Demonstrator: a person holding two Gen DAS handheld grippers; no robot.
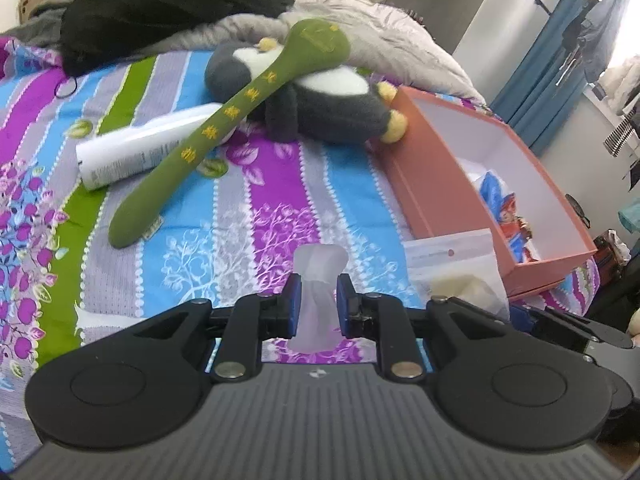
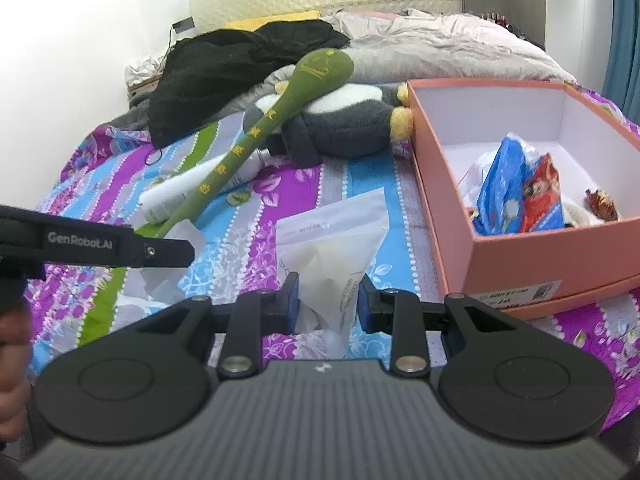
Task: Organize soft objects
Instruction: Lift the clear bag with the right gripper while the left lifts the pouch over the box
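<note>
My left gripper [image 1: 319, 292] is shut on a twisted strip of translucent plastic [image 1: 318, 272], held above the bedspread. My right gripper [image 2: 329, 294] is shut on a clear plastic bag [image 2: 336, 240] with something cream inside; the bag [image 1: 452, 268] also shows at the right of the left wrist view. I cannot tell whether the strip belongs to that bag. Beyond them a long green plush stick [image 1: 224, 120] leans over a grey and white plush penguin [image 1: 320, 108]. An open orange box [image 2: 440, 184] stands to the right.
A white tube [image 1: 136, 148] lies under the green plush. Blue and red packets [image 2: 516, 184] sit inside the box. Black clothing [image 2: 240, 60] and a grey quilt [image 2: 440, 48] are heaped at the head of the bed. A hand [image 2: 12, 360] shows at the left edge.
</note>
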